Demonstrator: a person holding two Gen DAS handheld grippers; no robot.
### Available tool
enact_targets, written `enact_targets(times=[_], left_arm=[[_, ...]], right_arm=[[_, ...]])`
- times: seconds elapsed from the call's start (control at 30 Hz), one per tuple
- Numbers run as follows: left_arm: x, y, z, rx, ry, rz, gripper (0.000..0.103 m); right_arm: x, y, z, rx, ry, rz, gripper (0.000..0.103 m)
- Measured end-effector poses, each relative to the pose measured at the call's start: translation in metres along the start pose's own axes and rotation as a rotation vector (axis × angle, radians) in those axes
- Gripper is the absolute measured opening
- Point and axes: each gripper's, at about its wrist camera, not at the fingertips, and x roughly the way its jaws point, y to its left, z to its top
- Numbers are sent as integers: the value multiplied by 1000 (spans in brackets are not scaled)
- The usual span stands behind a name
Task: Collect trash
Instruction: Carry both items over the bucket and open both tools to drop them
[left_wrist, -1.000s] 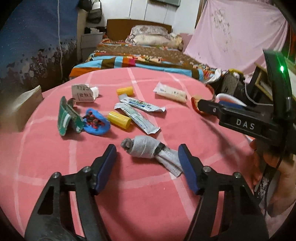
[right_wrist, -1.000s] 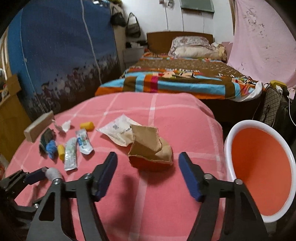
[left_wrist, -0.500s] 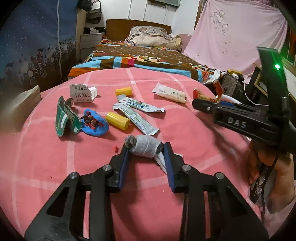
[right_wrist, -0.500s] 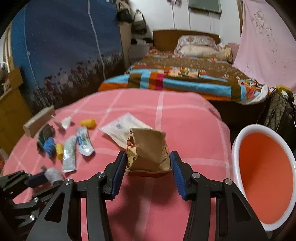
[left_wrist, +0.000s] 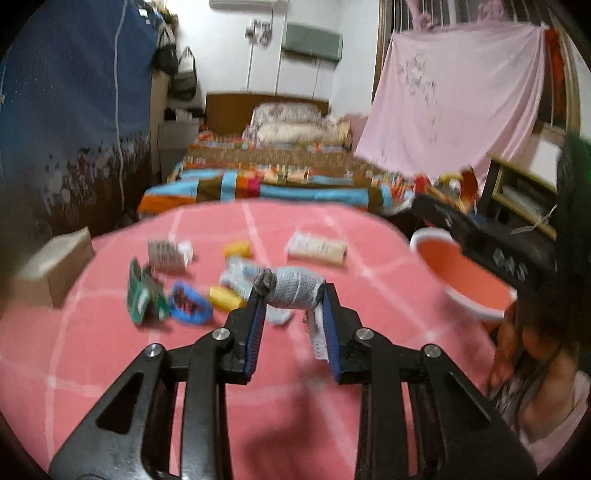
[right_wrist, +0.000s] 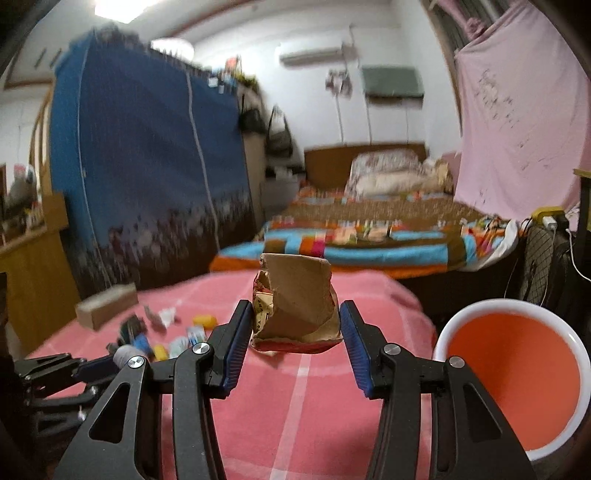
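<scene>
Left wrist: left claw (left_wrist: 293, 295) clamped on bandage roll (left_wrist: 293, 287), lifted above pink bench (left_wrist: 110, 354), loose tail dangling. Right wrist: right claw (right_wrist: 295, 325) pinching torn paper bag (right_wrist: 297, 306) off the bench, beside orange bucket (right_wrist: 517, 373).

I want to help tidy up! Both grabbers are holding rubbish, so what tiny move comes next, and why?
Probably swing the right gripper, shut on the torn brown paper bag, rightward over the orange plastic bin with a white rim, then open it. The bin sits close on that side, and the left gripper holds a grey-white cloth roll farther away.
</scene>
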Motion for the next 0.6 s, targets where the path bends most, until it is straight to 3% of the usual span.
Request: enact_targets(times=[0.17, 0.3, 0.43, 0.6], left_arm=[[-15, -10, 26, -8, -154, -25, 12], [-18, -27, 40, 17, -235, -56, 12], [-13, -49, 50, 66, -273, -108, 12], [-2, -82, 60, 141, -294, -178, 12]], right_arm=[[-25, -11, 4, 40, -118, 24, 47], [-41, -16, 8, 16, -200, -17, 47], [-61, -27, 11, 2, -295, -83, 47], [-75, -51, 11, 18, -340, -165, 47]])
